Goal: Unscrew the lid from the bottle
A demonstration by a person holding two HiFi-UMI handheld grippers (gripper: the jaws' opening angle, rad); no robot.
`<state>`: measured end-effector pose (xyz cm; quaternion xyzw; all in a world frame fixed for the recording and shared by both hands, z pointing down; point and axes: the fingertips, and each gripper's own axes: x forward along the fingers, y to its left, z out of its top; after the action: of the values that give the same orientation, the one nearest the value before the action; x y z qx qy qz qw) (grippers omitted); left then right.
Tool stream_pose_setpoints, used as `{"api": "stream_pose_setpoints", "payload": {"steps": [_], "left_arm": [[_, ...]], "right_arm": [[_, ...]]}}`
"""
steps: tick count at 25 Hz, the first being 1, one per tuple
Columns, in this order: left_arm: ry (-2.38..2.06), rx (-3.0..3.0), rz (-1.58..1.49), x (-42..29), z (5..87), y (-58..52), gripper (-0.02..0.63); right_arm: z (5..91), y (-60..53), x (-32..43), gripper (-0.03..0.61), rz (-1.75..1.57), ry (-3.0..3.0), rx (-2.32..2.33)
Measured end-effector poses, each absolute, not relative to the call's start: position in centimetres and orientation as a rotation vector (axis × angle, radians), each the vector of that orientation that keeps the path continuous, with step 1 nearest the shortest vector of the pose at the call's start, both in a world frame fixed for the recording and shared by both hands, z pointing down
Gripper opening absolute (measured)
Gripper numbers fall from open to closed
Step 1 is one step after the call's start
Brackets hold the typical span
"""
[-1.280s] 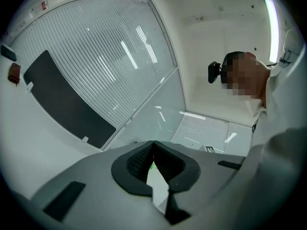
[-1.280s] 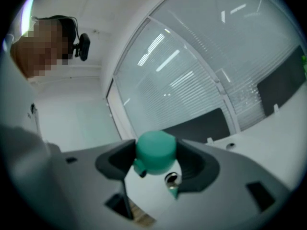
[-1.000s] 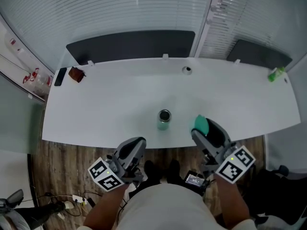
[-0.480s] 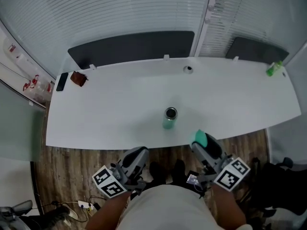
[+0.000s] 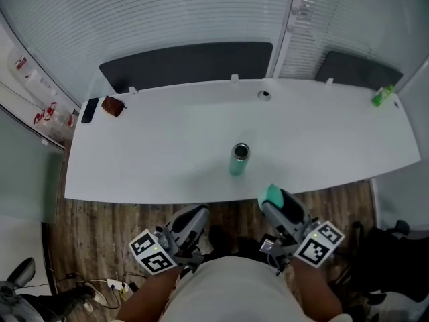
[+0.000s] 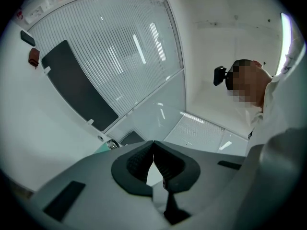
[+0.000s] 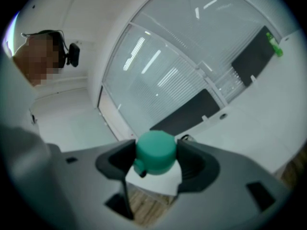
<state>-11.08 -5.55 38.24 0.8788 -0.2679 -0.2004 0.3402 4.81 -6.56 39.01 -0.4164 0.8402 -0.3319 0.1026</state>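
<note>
Right gripper (image 5: 273, 198) clamps the teal lid (image 7: 155, 152) — left gripper's (image 5: 193, 215) jaws closed, empty — best set it gently beside the bottle (image 5: 238, 158).

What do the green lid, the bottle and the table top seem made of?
The green lid looks like matte plastic: even teal colour, no shine. The bottle has a teal body and a bright ring at its open mouth, which suggests metal, perhaps steel. The table top seems smooth white laminate or painted board, with a soft sheen.
</note>
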Motion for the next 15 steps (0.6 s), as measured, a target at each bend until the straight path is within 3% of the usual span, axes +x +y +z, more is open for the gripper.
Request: {"api": "stream_pose_setpoints", "payload": {"steps": [15], "left_arm": [[-0.846,2.243,-0.587,-3.4,37.9,3.4,0.015]], "right_arm": [[38.4,0.4,11.0,0.281,-0.972,2.650,-1.061]]}}
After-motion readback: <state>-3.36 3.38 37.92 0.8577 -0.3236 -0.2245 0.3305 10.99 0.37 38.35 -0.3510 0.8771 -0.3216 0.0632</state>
